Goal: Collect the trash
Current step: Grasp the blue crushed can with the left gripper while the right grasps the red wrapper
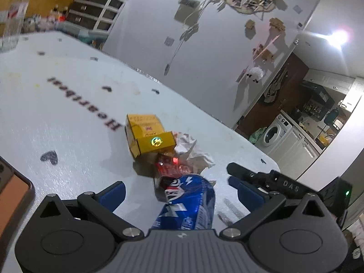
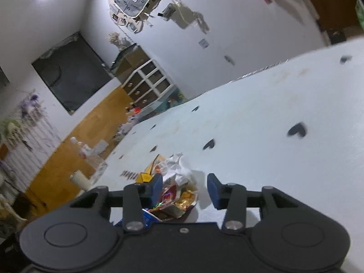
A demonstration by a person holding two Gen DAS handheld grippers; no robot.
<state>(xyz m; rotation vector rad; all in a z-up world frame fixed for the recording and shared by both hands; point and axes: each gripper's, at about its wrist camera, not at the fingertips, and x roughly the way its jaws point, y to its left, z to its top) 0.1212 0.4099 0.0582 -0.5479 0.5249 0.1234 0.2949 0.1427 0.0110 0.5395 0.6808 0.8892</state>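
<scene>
A trash pile lies on the white tablecloth (image 1: pixel 56 118). In the left wrist view a crushed blue can (image 1: pixel 188 204) lies between the open fingers of my left gripper (image 1: pixel 179 193), not clamped. Beyond it are a red shiny wrapper (image 1: pixel 169 167), a yellow cardboard box (image 1: pixel 147 136) and crumpled white paper (image 1: pixel 193 152). My right gripper (image 1: pixel 248 182) shows at the right. In the right wrist view my right gripper (image 2: pixel 185 188) is open over a shiny foil wrapper (image 2: pixel 179 201), with the white paper (image 2: pixel 177 168) and the yellow box (image 2: pixel 145 176) just beyond.
The cloth carries black hearts (image 1: pixel 49 157) and the word "Heartbeat". A clear plastic bottle (image 1: pixel 16 16) stands at the table's far left corner. An orange-edged object (image 1: pixel 11 188) lies at the left edge. A kitchen with a washing machine (image 1: pixel 274 132) lies past the table.
</scene>
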